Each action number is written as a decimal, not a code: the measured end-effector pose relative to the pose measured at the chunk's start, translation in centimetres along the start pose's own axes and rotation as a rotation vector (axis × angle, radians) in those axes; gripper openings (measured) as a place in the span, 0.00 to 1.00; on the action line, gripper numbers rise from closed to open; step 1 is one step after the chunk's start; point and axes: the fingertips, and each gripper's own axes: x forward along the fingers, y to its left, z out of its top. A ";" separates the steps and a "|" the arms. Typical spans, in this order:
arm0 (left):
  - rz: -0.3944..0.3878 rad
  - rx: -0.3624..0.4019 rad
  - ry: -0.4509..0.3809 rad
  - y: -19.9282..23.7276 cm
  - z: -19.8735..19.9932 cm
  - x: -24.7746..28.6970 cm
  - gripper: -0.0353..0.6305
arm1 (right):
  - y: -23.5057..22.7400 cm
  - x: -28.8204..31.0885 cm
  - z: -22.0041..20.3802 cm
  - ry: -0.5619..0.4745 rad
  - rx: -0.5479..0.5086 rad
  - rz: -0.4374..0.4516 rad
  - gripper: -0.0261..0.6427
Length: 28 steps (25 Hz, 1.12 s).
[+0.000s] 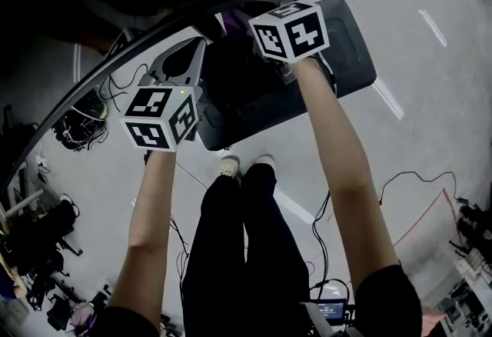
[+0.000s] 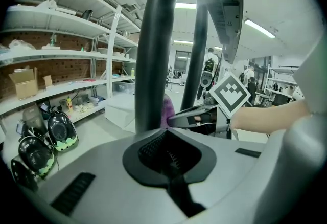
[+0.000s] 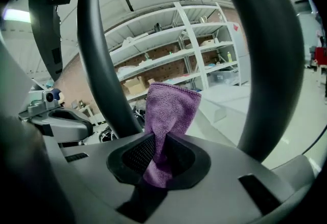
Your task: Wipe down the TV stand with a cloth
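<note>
A person stood over the TV stand (image 1: 350, 51), its dark base plate lying on the grey floor (image 1: 430, 105), with both arms stretched out above it. The right gripper (image 3: 156, 157) was clamped on a purple cloth (image 3: 171, 110), which stood up in a loose fold from between the jaws. None of it could be seen touching the stand, so the wiping looked not yet begun. The left gripper (image 2: 171, 159) had its jaws drawn together on nothing and was aimed at the stand's two dark posts (image 2: 156, 49), with the other gripper and a glimpse of cloth just beyond them. The likeliest trouble lay in the grip. Only a narrow bunch of cloth sat between the jaws, and a firm drag across the plate could pull it free or fold it under, leaving hard jaw tips to scrape the surface. The posts and the screen's back stood close, so a wide sweep risked a knock. Loose cables (image 1: 77, 116) trailed on the floor near the person's feet, where a sideways step could catch one.
</note>
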 end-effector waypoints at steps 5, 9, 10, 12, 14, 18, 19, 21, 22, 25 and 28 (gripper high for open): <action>-0.017 0.014 -0.011 -0.5 0.6 0.0 0.06 | -1.5 -3.9 2.4 -0.110 -0.021 -0.133 0.16; -0.036 0.025 -0.017 -1.4 1.3 -0.3 0.06 | -1.1 -7.0 5.3 -0.179 -0.121 -0.230 0.16; -0.041 0.028 -0.017 -1.6 1.4 -0.3 0.06 | -0.7 -7.7 6.1 -0.189 -0.173 -0.261 0.16; -0.048 0.030 -0.019 -1.6 1.3 -0.2 0.06 | 0.1 -8.7 7.7 -0.211 -0.285 -0.323 0.16; -0.054 0.025 -0.023 -1.5 1.2 -0.1 0.06 | 0.6 -9.6 9.3 -0.248 -0.353 -0.369 0.16; -0.062 0.015 -0.030 -1.6 1.3 0.2 0.06 | 0.1 -12.2 12.5 -0.327 -0.395 -0.469 0.16; -0.064 0.016 -0.031 -1.6 1.3 0.2 0.06 | -0.2 -12.9 13.2 -0.339 -0.410 -0.500 0.16; -0.065 0.019 -0.031 -1.6 1.2 0.1 0.06 | -0.9 -13.9 14.0 -0.346 -0.441 -0.555 0.16; -0.064 0.017 -0.029 -1.6 1.2 -0.1 0.06 | -1.3 -14.2 14.2 -0.342 -0.451 -0.576 0.16; -0.055 0.010 -0.026 -0.9 0.9 -0.9 0.06 | -1.9 -13.8 13.9 -0.317 -0.450 -0.603 0.16; -0.045 0.008 -0.023 -0.2 0.6 -1.4 0.06 | -2.5 -12.5 12.8 -0.270 -0.446 -0.604 0.16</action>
